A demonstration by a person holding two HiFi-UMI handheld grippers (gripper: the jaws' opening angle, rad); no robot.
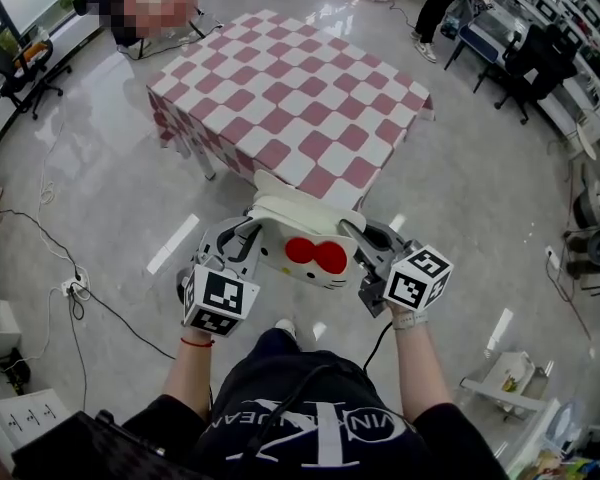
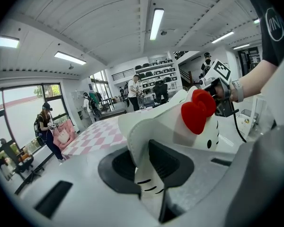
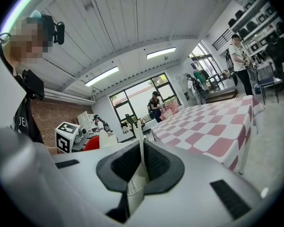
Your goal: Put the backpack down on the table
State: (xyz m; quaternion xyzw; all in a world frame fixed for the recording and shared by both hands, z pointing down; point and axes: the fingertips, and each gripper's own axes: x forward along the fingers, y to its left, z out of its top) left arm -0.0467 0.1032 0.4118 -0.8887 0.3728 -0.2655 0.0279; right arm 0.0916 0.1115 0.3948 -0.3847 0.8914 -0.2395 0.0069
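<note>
Glossy grey floor (image 1: 480, 198); cables (image 1: 40, 233) trail along its left side. Table (image 1: 290, 98) under a pink-and-white checked cloth stands ahead. White backpack (image 1: 300, 230) with red bow (image 1: 315, 256) hangs in the air just short of the table's near corner. Left gripper (image 2: 143, 171) clenched on the backpack's left edge. Right gripper (image 3: 141, 169) clenched on a thin white flap at its right.

black chair (image 1: 25, 66) left | cable (image 1: 40, 233) on floor | person (image 1: 442, 3) far right
</note>
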